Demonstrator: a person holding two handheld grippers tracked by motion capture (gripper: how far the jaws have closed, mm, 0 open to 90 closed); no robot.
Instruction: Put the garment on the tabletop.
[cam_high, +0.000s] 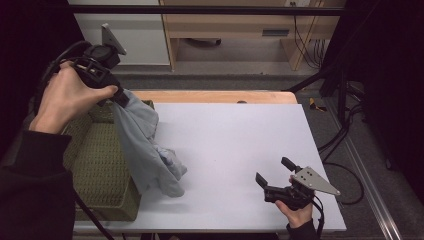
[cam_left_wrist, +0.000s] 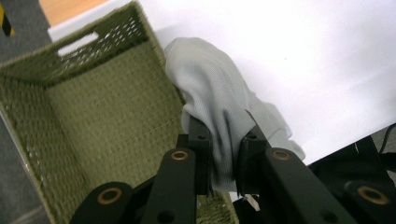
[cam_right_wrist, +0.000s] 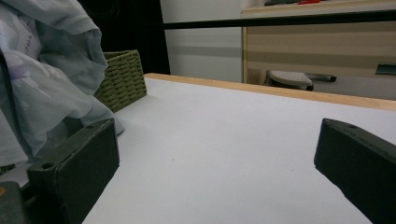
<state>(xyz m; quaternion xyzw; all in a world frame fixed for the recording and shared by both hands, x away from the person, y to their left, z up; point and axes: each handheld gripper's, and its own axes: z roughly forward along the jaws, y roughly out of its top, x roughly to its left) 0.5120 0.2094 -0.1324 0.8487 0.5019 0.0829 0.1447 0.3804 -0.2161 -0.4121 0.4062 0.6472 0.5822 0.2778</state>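
1. Nearest the person, at the counter's (cam_high: 235, 140) front right, a hand (cam_high: 299, 212) holds the right gripper (cam_high: 274, 172) low over the white top, its grey plate (cam_high: 315, 181) facing up
2. Its jaws stand wide apart with nothing between them; in the right gripper view they frame bare counter (cam_right_wrist: 224, 149)
3. At the front left a green woven basket (cam_high: 100, 165) sits on the counter, partly hidden by the person's dark sleeve (cam_high: 30, 185); the left gripper view looks down into the basket (cam_left_wrist: 93, 107)
4. A pale grey-blue cloth (cam_high: 145, 150) hangs from the left gripper along the basket's right wall, and its lower end rests bunched on the counter just beside the basket
5. In the right gripper view the cloth (cam_right_wrist: 46, 79) hangs at the left edge with the basket (cam_right_wrist: 122, 77) behind it
6. Higher and farther back, the left hand (cam_high: 67, 97) holds the left gripper (cam_high: 119, 96) raised above the basket's far end
7. Its jaws are clamped on the cloth's top fold; the left gripper view shows the cloth (cam_left_wrist: 219, 107) pinched between them and falling away toward the counter (cam_left_wrist: 317, 56)
8. Beyond the counter's wooden far edge lie grey floor (cam_high: 230, 67), a white cabinet (cam_high: 130, 35) and a light wood desk (cam_high: 225, 22), with cables (cam_high: 345, 135) trailing at the right
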